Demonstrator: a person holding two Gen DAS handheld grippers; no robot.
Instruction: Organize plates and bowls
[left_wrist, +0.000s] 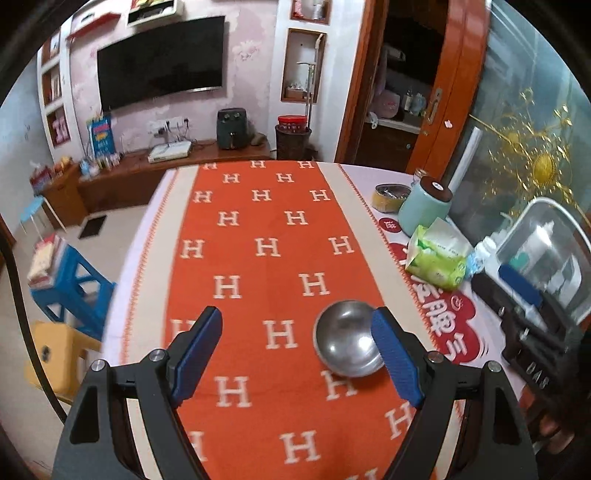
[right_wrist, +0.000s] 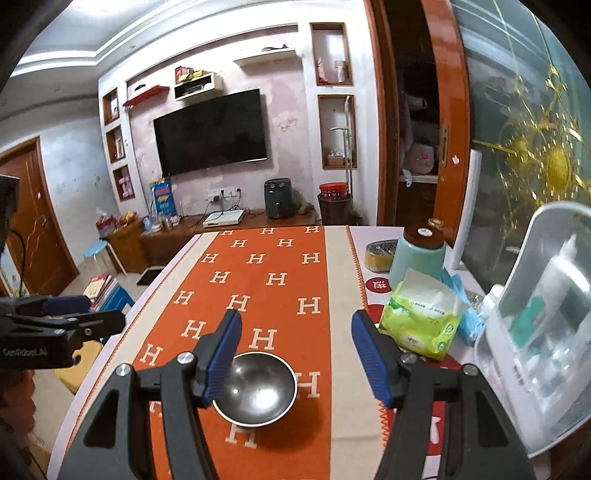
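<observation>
Both hand-held grippers, left (left_wrist: 295, 354) and right (right_wrist: 295, 356), hang wide and empty over the tabletop (right_wrist: 343, 258), so we should straddle the rim of the bowl (right_wrist: 255, 387) on the orange runner, beside the tissue pack (right_wrist: 421, 317), before closing.

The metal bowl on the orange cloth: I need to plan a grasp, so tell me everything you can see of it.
The small round silver metal bowl looks like brushed steel, shiny, with a thin rim and a smooth, empty inside. It stands upright, mouth up, on the orange cloth with white H letters, near its right edge. Nothing grips it: the open right tool hangs above it, and the left tool's right finger overlaps its edge in the left wrist view; whether they touch is unclear.
</observation>
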